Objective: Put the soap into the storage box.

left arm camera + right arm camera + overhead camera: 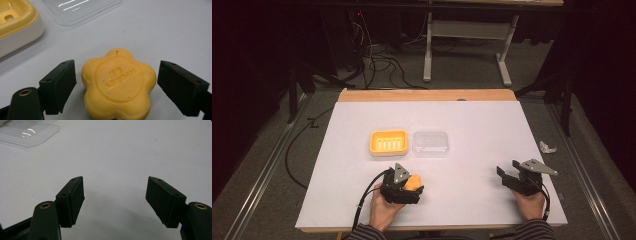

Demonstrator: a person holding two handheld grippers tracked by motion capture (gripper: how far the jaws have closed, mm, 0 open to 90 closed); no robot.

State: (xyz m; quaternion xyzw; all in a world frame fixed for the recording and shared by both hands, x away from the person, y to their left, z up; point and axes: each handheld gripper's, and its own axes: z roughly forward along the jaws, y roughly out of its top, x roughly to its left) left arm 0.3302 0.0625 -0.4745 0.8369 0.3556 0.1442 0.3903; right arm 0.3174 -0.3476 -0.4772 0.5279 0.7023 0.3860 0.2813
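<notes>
A yellow flower-shaped soap (pixel 118 83) with a stamped round centre lies on the white table, seen from above as an orange lump (pixel 413 182). My left gripper (pixel 116 86) (pixel 409 186) stands open around it, one jaw on each side with small gaps. A yellow soap dish (pixel 388 142) (pixel 15 21) with a white base sits farther back, and a clear plastic lid (pixel 430 143) (pixel 77 10) (pixel 27 132) lies right beside it. My right gripper (pixel 115 197) (pixel 508 176) rests open near the table's front right with nothing between its jaws.
The white table (pixel 482 125) has bare room between the two grippers and behind the dish. A crumpled white scrap (pixel 547 147) lies on the floor past the right edge. Cables and a metal frame leg (pixel 428 55) stand on the floor beyond the far edge.
</notes>
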